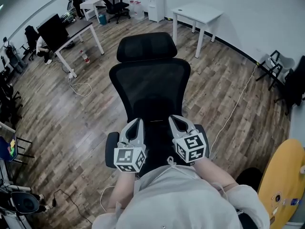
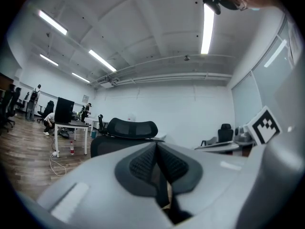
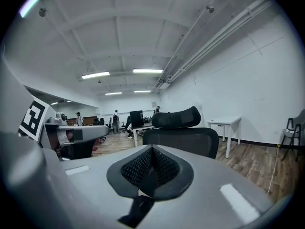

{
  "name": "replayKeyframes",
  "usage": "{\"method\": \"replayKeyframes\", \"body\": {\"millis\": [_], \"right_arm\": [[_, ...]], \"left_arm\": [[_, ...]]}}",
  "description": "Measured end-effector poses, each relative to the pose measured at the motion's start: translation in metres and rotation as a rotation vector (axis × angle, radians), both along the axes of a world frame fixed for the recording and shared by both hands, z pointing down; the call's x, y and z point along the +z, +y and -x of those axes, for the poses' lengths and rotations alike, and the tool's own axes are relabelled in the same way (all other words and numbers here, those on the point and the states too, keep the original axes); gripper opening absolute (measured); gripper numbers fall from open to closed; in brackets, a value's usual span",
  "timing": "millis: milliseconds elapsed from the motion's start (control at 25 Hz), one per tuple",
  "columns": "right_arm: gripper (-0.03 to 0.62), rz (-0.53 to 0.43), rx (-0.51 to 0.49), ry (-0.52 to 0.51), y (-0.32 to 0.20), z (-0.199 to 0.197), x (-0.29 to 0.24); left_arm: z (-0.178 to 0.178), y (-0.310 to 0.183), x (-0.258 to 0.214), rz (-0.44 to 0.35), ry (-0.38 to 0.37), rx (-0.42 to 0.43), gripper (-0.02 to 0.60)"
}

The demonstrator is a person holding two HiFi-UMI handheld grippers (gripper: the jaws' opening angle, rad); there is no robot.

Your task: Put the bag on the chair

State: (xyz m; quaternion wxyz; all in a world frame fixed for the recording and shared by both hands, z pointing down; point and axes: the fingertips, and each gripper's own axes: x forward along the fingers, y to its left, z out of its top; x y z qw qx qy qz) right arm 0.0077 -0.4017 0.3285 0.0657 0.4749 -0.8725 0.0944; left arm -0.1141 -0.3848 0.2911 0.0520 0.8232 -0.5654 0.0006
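At 7 o'clock in the head view the left gripper [image 1: 137,124] is held clenched. In its own view a thin dark strap [image 2: 164,194] is seen pinched between the closed pads, slanting down toward 5 o'clock. At the centre the black chair [image 1: 150,85] is faced squarely, and its seat lies directly beneath both grippers. The bag itself cannot be told apart from the black seat. It is judged to hang low between the two grippers, over the front of the seat, since both strap ends slant inward. At 5 o'clock the right gripper [image 1: 176,120] is likewise clamped, with a dark strap [image 3: 136,209] trapped between its pads and drooping toward 7 o'clock.

The step in hand is judged to be the bringing of the bag over the seat, with the setting-down not yet done. For the next move, both grippers would need to be lowered together and level until the weight is taken by the seat. Only then should the jaws be released, so that the bag is not tipped off the front edge.

Counted from left to right:
- one desk [image 1: 76,30] with a monitor at 10 o'clock
- one left gripper
- one chair for the task
- one water dispenser [image 1: 156,4] at 12 o'clock
- one right gripper
- one white table [image 1: 198,13] at 1 o'clock
- one yellow tabletop [image 1: 286,175] at 4 o'clock

Two strap ends are counted, one per gripper.
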Motion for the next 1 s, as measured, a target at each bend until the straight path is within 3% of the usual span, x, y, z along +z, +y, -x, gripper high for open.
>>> {"method": "replayKeyframes", "body": {"millis": [520, 1000], "right_arm": [[-0.003, 0.055, -0.011, -0.02, 0.004, 0.002, 0.014], [-0.003, 0.068, -0.012, -0.025, -0.009, 0.01, 0.017]], "left_arm": [[-0.015, 0.005, 0.0, 0.012, -0.031, 0.047, 0.006], [-0.007, -0.001, 0.008, 0.03, -0.047, 0.062, 0.006]]}}
